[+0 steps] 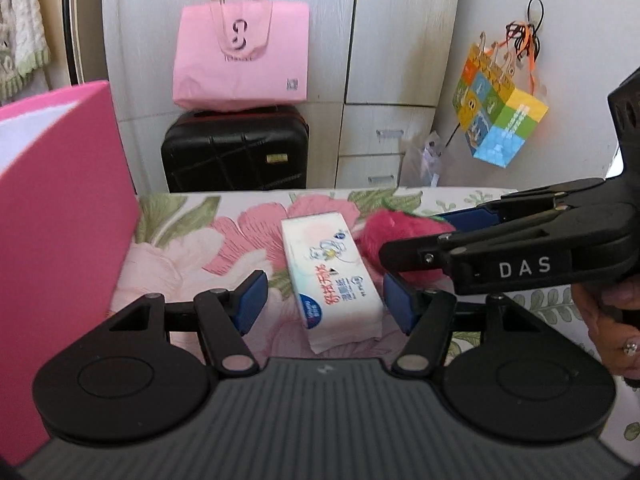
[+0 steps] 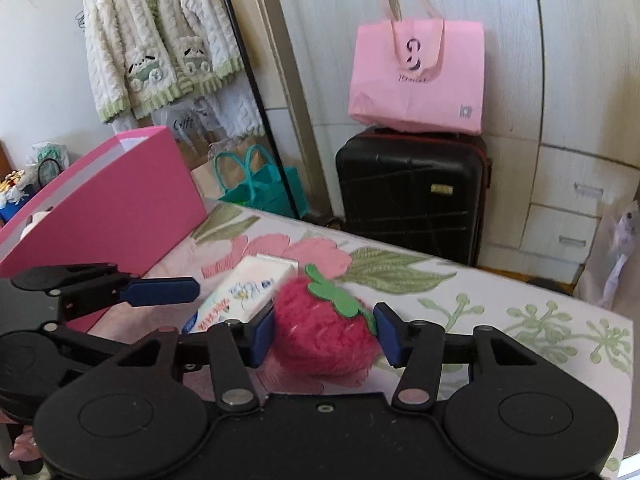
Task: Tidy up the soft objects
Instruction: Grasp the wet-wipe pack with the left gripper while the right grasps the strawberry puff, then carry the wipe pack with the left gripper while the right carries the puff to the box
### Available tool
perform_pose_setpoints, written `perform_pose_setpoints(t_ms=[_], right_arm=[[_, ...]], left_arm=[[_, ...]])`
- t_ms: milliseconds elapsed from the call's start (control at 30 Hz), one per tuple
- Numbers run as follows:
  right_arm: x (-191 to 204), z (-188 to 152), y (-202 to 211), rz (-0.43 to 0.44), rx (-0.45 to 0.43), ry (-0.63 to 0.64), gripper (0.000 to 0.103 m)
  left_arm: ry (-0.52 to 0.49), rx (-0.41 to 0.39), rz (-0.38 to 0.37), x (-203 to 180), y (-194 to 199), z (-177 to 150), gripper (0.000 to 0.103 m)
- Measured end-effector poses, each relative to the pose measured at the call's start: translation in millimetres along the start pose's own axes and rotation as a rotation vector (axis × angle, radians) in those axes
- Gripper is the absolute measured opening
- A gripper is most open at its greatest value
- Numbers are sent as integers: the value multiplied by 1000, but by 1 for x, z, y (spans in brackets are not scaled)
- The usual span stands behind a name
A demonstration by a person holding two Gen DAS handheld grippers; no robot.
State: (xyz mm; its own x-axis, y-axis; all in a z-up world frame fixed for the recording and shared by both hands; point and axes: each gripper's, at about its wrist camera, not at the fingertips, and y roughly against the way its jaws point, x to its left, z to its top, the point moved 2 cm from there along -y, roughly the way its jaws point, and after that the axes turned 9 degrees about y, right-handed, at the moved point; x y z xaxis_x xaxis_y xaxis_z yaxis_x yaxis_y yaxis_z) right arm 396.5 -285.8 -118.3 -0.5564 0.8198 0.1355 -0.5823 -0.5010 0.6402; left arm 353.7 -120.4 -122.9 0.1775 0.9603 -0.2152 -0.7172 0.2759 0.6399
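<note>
there — fuzzy red strawberry plush (image 2: 326, 336) — green felt leaf atop

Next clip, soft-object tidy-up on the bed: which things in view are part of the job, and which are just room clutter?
Part of the job:
plush strawberry, between the right gripper's open pads
tissue pack, between the left gripper's open pads
pink box, probably the container

Room clutter:
pink tote bag
black suitcase
fleece cardigan
colourful gift bag
teal bag

The right gripper (image 1: 416, 236) carries white letters "DAS" on its black arm. Just left of it, the tissue pack (image 1: 332, 276) shows Chinese print, too blurred to read.
</note>
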Motion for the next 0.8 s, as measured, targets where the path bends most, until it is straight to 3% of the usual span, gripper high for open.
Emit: perform_pose_setpoints(t_ms=[267,367,400,633,800], right_arm=[[-4,-5,0,-30,-18,27,54],[-7,-8,5,-55,-30,28,53],[-8,-10,8,-77,-34,37,53],[-8,-17,33,-131,-63,16,53],[12,-24,47,-159,-77,28,53]], left_arm=[[-55,-48,85,-10,-16,-4,62],[-66,-71,112,-13,-15,-7,45],[-69,-69,110,-14,-14,-7,40],[-58,-54,66,-13,-5,-6,38],[-31,-86,41,-10,17,-9,38]])
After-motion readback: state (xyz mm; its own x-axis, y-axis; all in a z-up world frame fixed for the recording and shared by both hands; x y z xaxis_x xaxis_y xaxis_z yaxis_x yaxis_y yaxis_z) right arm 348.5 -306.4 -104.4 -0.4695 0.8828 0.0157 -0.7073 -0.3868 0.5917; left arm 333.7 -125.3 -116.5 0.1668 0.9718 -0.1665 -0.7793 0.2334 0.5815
